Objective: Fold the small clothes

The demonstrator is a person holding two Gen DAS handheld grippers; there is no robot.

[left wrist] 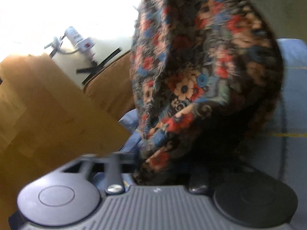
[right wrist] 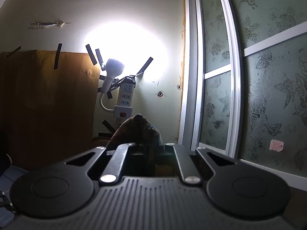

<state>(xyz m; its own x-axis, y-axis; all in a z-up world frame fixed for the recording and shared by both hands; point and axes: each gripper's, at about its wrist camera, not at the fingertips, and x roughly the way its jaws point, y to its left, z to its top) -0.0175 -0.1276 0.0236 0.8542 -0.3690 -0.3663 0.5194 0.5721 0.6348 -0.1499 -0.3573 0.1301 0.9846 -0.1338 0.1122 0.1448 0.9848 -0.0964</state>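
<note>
Pale wall (right wrist: 57,9) behind, lamp (right wrist: 113,67) glaring, power strip (right wrist: 125,94) taped up. Floral garment (left wrist: 191,80) hangs mid-air over blue surface (left wrist: 293,115) - left gripper (left wrist: 153,172) and right gripper (right wrist: 146,147) both clamped on it, 2 corners.

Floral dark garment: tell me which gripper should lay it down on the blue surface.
Left, probably. The left gripper has the dark floral-print fabric garment draped over the blue cloth surface. The right gripper pinches a dark fabric corner and faces the pale green wall.
</note>
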